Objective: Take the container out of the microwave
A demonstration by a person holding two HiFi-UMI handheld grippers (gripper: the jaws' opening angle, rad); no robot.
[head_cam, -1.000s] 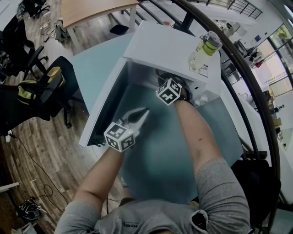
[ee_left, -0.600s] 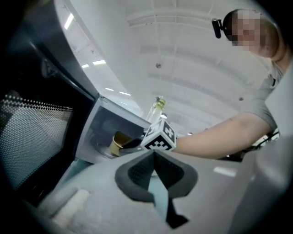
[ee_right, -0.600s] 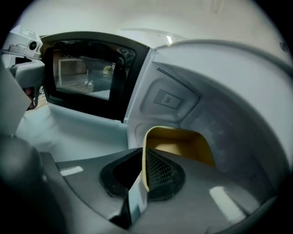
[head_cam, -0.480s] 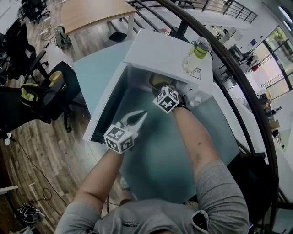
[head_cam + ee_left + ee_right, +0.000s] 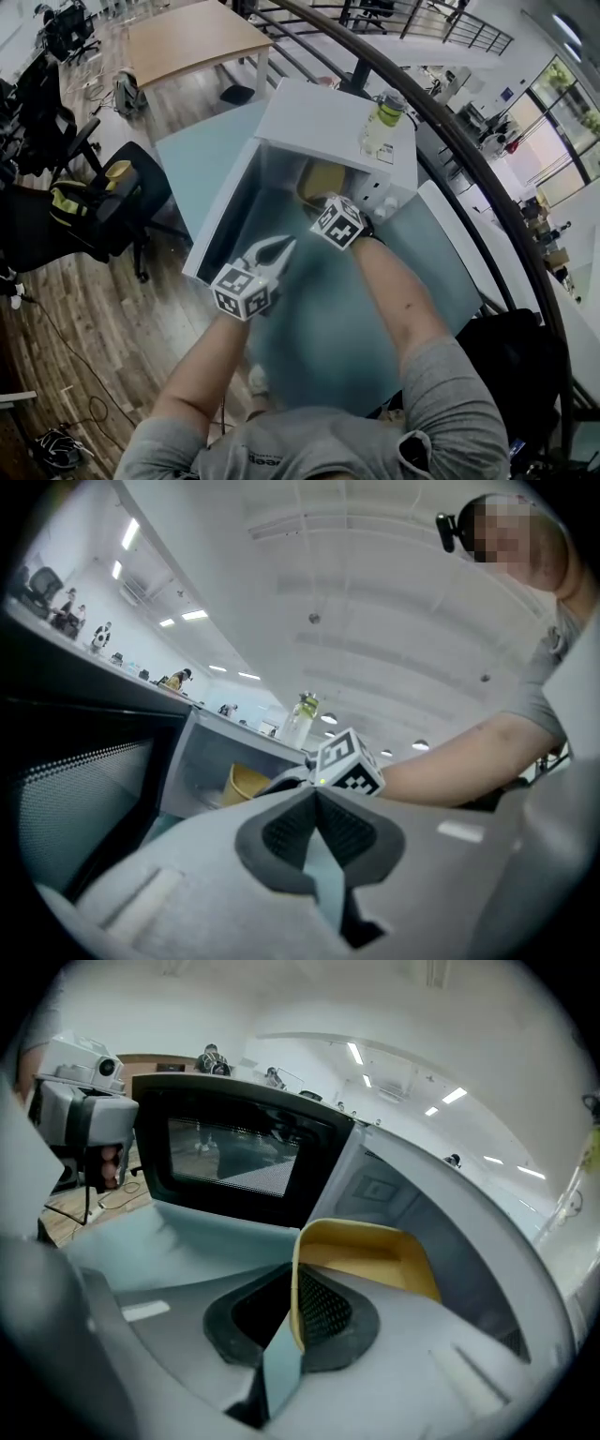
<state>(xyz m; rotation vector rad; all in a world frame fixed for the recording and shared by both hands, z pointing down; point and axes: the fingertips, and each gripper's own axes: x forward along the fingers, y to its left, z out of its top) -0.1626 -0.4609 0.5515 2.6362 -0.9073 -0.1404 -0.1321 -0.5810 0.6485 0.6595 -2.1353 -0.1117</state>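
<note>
Your right gripper (image 5: pixel 292 1312) draws container (image 5: pixel 366 1251) toward microwave (image 5: pixel 328 112) mouth, pinching rim | left gripper (image 5: pixel 316 808) pressed together | teal table (image 5: pixel 202 155), wood floor (image 5: pixel 84 319)

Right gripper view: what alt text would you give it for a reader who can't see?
The right gripper is shut on the rim of a yellow container at the mouth of the open microwave. The door, with its dark window, stands open to the left.

Container (image 5: pixel 323 178) in microwave (image 5: pixel 328 112) mouth, bottle (image 5: pixel 380 122) on top, door (image 5: pixel 223 214) L
</note>
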